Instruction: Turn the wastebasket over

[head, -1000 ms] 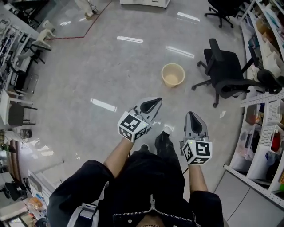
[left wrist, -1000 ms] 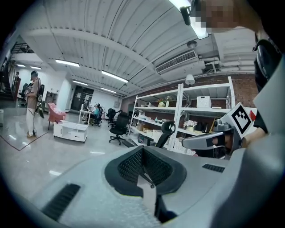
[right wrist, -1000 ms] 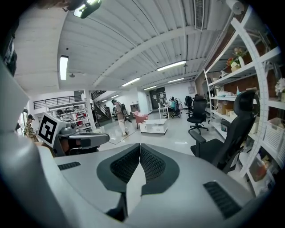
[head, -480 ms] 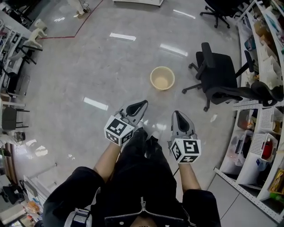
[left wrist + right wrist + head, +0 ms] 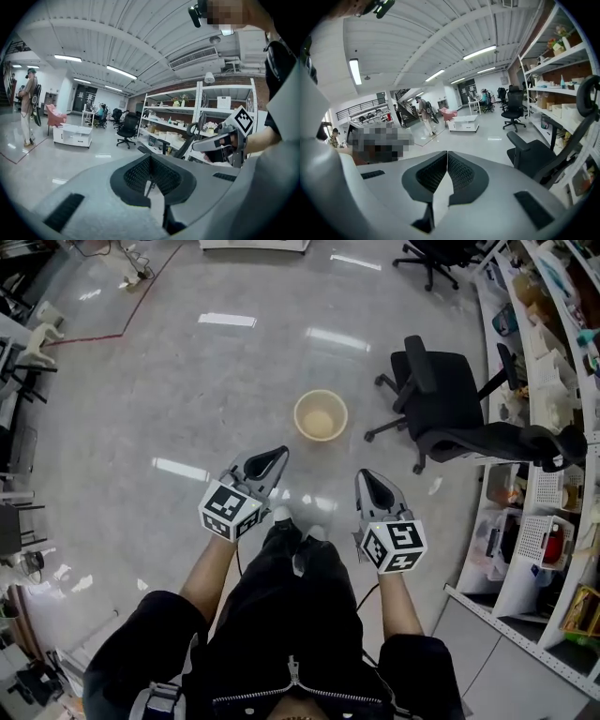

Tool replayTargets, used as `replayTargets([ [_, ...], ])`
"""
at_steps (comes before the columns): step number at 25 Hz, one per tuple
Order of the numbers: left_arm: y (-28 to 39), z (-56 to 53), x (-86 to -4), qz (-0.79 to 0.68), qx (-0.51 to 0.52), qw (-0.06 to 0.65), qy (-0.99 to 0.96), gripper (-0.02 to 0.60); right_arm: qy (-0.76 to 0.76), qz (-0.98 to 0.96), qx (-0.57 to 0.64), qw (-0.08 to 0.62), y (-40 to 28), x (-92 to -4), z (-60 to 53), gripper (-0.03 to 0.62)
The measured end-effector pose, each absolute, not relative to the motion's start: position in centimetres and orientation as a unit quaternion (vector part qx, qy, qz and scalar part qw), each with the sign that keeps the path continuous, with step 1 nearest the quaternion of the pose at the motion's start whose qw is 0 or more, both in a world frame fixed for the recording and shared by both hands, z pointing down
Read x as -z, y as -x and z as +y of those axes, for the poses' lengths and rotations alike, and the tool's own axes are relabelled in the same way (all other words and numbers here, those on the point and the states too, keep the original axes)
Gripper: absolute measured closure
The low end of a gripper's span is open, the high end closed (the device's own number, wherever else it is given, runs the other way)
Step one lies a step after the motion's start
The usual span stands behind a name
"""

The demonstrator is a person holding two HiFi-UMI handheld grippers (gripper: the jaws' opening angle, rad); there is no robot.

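A round beige wastebasket [image 5: 321, 415] stands upright on the grey floor, its open mouth up, ahead of me in the head view. My left gripper [image 5: 279, 453] is shut and empty, short of the basket and to its left. My right gripper [image 5: 363, 475] is shut too, nothing in it, short of the basket and to its right. Neither touches the basket. In the left gripper view my left gripper [image 5: 150, 157] points at the shelves, with the right gripper [image 5: 197, 146] at its right. The right gripper view shows its jaws [image 5: 446, 153] pressed together; the basket is hidden there.
A black office chair [image 5: 445, 416] stands just right of the basket. White shelving [image 5: 553, 418] with bins runs along the right side. A low white cabinet [image 5: 462, 123] and other chairs [image 5: 126, 131] stand farther off. A person [image 5: 29, 105] stands at the far left.
I have walked forward: the basket and the chair have come nearer and shifted left in the head view. Both grippers stayed shut and moved along with me.
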State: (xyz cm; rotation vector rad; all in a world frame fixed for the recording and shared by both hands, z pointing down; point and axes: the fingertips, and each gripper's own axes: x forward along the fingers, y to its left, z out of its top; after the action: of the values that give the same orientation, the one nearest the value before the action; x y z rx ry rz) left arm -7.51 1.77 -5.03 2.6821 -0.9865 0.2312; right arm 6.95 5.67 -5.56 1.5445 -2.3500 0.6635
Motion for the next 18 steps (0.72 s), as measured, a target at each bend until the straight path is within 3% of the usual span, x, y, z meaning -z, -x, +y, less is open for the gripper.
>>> replayTargets([
  [8,5.7,-4.6,0.8,-0.295,-0.119,0.113,-0.941,0.577,-0.541,-0.800,-0.212,0.150,-9.3,3.3,-0.4,0.583],
  [18,3.3,-15.7,-13.1,-0.299,-0.135,0.107,-0.939,0.577,-0.528,-0.806,-0.213,0.160,-13.9,-10.9,-12.8,0.582],
])
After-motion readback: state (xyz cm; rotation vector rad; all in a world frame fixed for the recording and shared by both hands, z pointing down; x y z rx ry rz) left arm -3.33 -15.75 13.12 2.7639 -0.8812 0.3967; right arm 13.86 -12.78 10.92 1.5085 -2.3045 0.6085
